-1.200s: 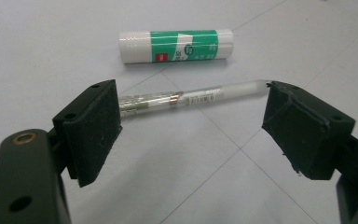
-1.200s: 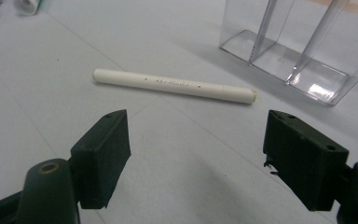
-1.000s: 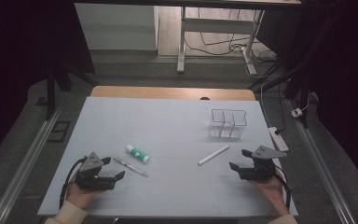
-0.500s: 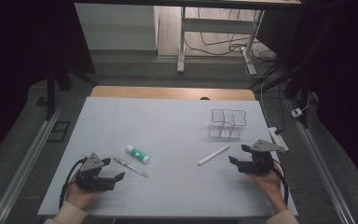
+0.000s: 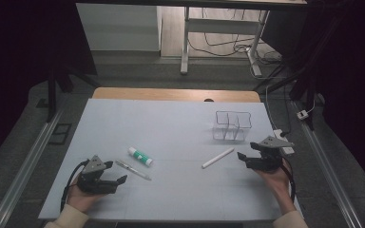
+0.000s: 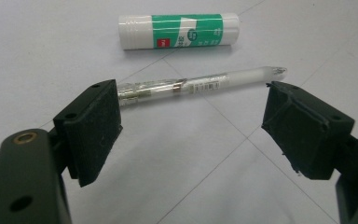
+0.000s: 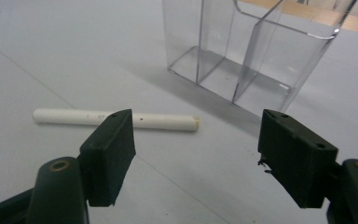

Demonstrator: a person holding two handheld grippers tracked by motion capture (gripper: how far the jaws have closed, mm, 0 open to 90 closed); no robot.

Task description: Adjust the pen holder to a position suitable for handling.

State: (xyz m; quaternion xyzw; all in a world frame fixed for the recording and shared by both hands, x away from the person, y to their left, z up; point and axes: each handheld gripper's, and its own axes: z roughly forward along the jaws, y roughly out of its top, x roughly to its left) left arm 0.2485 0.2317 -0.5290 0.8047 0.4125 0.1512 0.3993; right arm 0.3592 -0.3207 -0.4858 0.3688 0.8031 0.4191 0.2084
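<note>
Underfoot, grey floor surrounds the pale blue table; both grippers' fingers gape, the right's just narrowing, empty.

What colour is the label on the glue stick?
Green and white, on a white glue stick; the left gripper view shows it best.

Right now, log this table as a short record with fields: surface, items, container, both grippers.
surface: pale grey mat
items: glue stick, clear pen, white stick, all lying flat
container: clear divided holder, upright, nothing seen inside
left gripper: open, nothing held, clear pen just beyond its jaws
right gripper: wide open though closing slightly, nothing between the jaws, white stick ahead of it
</note>
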